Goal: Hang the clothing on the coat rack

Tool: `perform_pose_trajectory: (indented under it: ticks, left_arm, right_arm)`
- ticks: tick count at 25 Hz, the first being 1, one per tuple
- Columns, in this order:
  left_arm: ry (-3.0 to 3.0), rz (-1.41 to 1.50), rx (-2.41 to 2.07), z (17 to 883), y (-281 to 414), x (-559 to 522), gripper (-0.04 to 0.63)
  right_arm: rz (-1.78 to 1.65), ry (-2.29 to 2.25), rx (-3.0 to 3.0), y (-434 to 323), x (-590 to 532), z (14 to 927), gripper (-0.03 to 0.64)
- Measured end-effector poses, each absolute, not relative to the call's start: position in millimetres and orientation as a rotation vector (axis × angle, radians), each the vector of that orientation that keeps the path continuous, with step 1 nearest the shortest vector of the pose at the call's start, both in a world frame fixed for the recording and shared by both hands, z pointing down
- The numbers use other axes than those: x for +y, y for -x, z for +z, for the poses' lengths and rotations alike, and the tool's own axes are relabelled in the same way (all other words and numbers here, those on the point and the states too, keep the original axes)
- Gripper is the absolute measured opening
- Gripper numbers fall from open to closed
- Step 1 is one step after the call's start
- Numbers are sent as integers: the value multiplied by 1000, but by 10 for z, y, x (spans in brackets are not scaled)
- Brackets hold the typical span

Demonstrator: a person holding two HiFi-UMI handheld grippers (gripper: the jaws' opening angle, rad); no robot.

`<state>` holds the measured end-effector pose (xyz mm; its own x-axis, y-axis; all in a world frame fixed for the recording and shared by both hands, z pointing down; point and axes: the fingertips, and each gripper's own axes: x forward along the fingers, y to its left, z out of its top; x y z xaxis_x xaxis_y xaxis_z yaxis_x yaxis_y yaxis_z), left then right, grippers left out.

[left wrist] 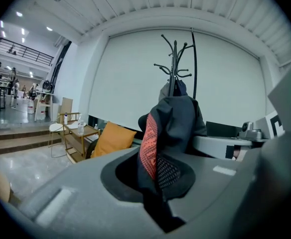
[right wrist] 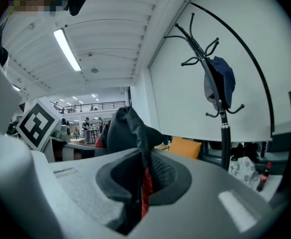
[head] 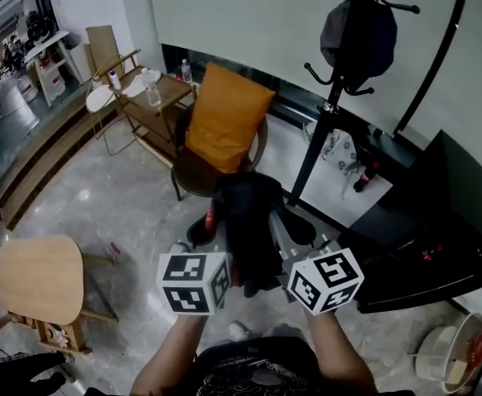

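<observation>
While the dark garment (head: 245, 221) hangs bunched between them, the left gripper (head: 223, 250) and right gripper (head: 281, 242) each have their fingers clenched on its fabric. They hold it off the floor, short of the coat rack (head: 340, 81). This looks like the carrying step. Next it needs raising onto a free hook (head: 314, 74), clear of the dark item (head: 358, 35) already hung. I can read no label or print.

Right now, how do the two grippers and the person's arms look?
The left gripper and right gripper have grey moulded bodies, black-lined round the jaws. Each carries a white cube with black square markers: left cube, right cube. The forearms show no sleeves.
</observation>
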<state>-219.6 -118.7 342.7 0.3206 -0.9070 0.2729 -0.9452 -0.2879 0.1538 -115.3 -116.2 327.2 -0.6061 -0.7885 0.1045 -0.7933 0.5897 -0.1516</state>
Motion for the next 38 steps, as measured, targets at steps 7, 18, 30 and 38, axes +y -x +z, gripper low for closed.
perform_pose_trajectory:
  ticks: [7,18,30,38]
  left_arm:
    - [-2400,206,-1578,3388,1839,-1456,28]
    - [-2480,226,-1498,3325,1302,-1987,28]
    - [-2539,218,-1445,3226,808,-2506,28]
    - [-2570,222,-1441,3146,588,-2818,28]
  right_arm:
    - [247,-1501,-2742,805,-1350,3227,29]
    - [214,-1608,-2719,273,-1796,3158,29]
    - [180,-1695,-2692,-229,-2272,3047,29]
    - [163,-1732,-2690,-480,-2603,2975,29]
